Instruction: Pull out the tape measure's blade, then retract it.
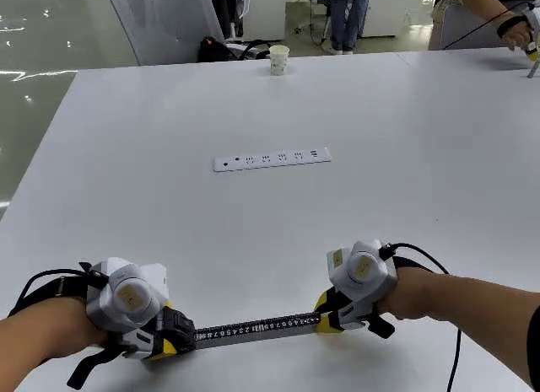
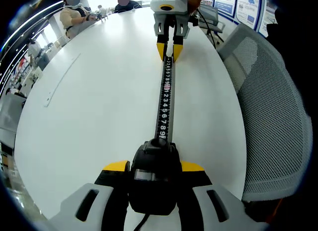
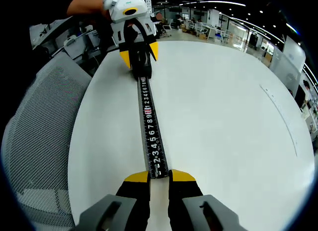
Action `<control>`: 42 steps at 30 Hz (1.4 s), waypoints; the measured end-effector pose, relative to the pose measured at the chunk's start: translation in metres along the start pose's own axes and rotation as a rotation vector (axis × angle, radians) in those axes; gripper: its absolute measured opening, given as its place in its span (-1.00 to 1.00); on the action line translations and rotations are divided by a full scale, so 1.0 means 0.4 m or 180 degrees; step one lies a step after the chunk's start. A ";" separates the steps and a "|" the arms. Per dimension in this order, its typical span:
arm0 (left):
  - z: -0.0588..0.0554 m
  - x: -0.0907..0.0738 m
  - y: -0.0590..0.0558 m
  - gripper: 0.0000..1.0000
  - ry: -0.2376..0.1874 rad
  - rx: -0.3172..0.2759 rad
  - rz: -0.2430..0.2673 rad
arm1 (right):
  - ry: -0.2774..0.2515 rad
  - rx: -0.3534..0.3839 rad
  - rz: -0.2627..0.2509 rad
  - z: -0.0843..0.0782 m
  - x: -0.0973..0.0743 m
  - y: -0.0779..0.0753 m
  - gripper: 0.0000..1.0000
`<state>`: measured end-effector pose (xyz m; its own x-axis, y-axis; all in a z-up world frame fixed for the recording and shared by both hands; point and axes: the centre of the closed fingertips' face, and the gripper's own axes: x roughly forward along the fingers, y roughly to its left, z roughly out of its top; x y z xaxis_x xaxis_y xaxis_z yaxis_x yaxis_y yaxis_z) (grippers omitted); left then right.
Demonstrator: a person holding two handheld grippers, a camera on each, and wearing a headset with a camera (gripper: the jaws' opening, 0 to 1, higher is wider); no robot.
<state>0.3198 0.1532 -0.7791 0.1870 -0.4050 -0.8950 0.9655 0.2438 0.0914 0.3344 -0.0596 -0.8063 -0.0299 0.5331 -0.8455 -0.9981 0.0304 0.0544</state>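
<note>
One tape measure (image 1: 253, 329) stretches between left claw (image 1: 173, 340) and right claw (image 1: 326, 319).

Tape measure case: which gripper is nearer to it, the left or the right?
Left. The left gripper is shut on the case; the right gripper is away from it, gripping the far end of the pulled-out blade.

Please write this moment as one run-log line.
blade: pulled out, straight | left tongs: shut on tape case | right tongs: shut on blade end
</note>
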 end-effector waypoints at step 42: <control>0.000 0.000 0.001 -0.37 -0.0017 -0.0010 0.0003 | 0.0050 0.0070 -0.0035 -0.060 -0.039 -0.014 -0.82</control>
<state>0.3204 0.1532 -0.7790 0.1890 -0.4093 -0.8926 0.9647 0.2471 0.0910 0.3392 -0.0885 -0.8061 -0.0198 0.5194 -0.8543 -0.9969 0.0550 0.0565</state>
